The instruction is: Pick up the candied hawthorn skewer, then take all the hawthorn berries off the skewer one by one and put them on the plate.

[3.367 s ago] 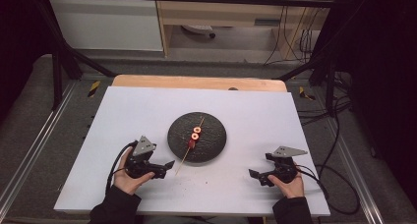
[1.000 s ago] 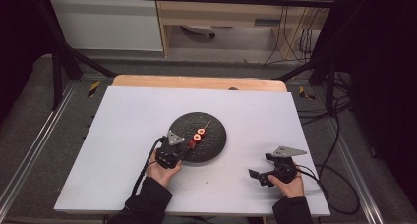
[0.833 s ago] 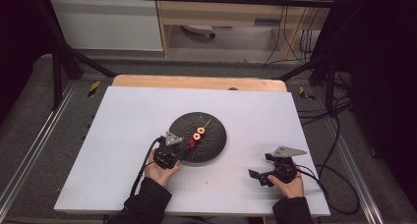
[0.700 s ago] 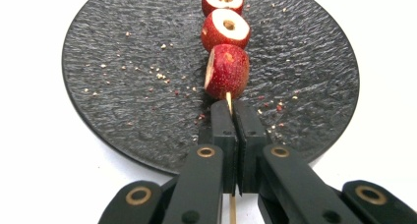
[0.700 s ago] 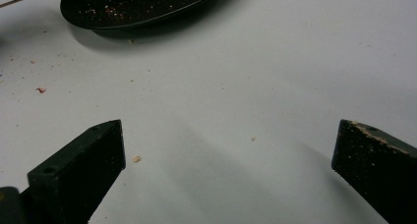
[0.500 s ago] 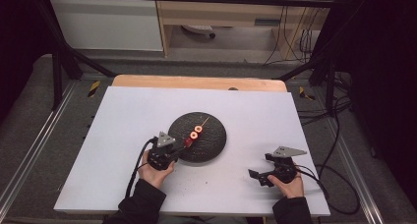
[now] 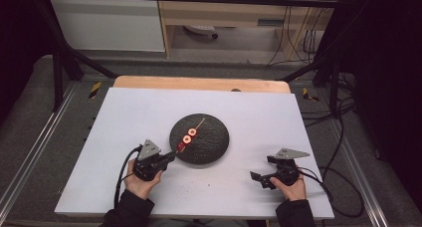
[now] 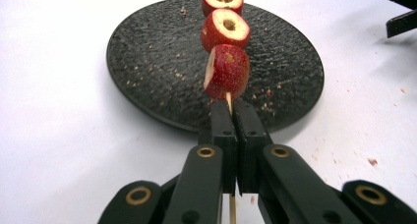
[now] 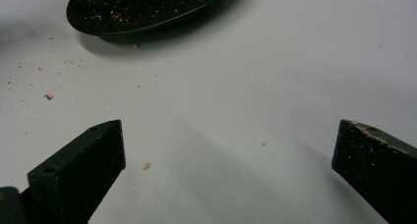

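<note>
L gripper (image 7: 168,160), nr edge of table (image 7: 124,117), approx 7 o'clock off plate: jaws fully closed, clamped on bare nr end of wooden skewer (image 8: 229,102). Stick runs on below pads in L gripper view, so grip sits a little way up from the butt.

R gripper (image 7: 263,170), nr edge, approx 4 o'clock off plate: jaws spread wide, nothing between, pads (image 9: 83,170) hovering or resting over bare tabletop; cannot tell which. Well apart from skewer.

Skewer w/ 3 red fruit pcs (image 7: 187,138): long axis from 7 o'clock (held end) to 1 o'clock (free tip), in line w/ L jaws. Nearest pc (image 8: 226,71) just beyond jaw tips, cut face turned left in L gripper view; next 2 pcs (image 8: 226,27) show cored hollows upward. Free tip pointing twd plate centre, over plate; lifted or resting on plate, cannot tell.

Plate (image 7: 211,147), black, rough, round, mid-table: crumbs on surface and on table nr 6 o'clock rim.

Key relation: skewer axis continues straight out of L jaws at 12 o'clock in L gripper view; L hand far nearer than R. Judged: any pull or slide goes along that 7–1 axis; R gripper free to come in from 4 o'clock to take fruit or tip.

Risk, judged: thin stick in flat pads, may pivot under fruit wt.
</note>
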